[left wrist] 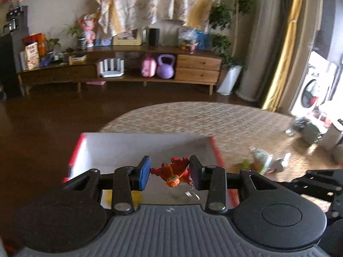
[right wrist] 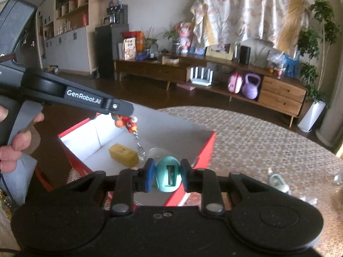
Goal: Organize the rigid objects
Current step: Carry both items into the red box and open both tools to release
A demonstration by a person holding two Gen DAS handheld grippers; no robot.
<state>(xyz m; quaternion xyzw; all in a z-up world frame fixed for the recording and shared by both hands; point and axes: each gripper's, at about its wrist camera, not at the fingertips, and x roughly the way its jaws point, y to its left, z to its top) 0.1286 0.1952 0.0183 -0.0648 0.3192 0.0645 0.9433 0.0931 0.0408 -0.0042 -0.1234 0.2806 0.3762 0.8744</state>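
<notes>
My left gripper (left wrist: 169, 172) is shut on a red and orange figurine keychain (left wrist: 173, 172), held above an open white box with red sides (left wrist: 74, 156). In the right wrist view the left gripper (right wrist: 123, 115) holds the keychain (right wrist: 125, 123) over the box (right wrist: 205, 147), its metal clip dangling. My right gripper (right wrist: 167, 174) is shut on a teal egg-shaped pencil sharpener (right wrist: 168, 174) above the box's near edge. A yellow block (right wrist: 123, 155) lies inside the box.
The box stands on a round woven mat (right wrist: 268, 141). Small items lie on the mat to the right (left wrist: 261, 160), including a pale green object (right wrist: 277, 180). A long wooden sideboard (left wrist: 128, 72) stands across the dark floor.
</notes>
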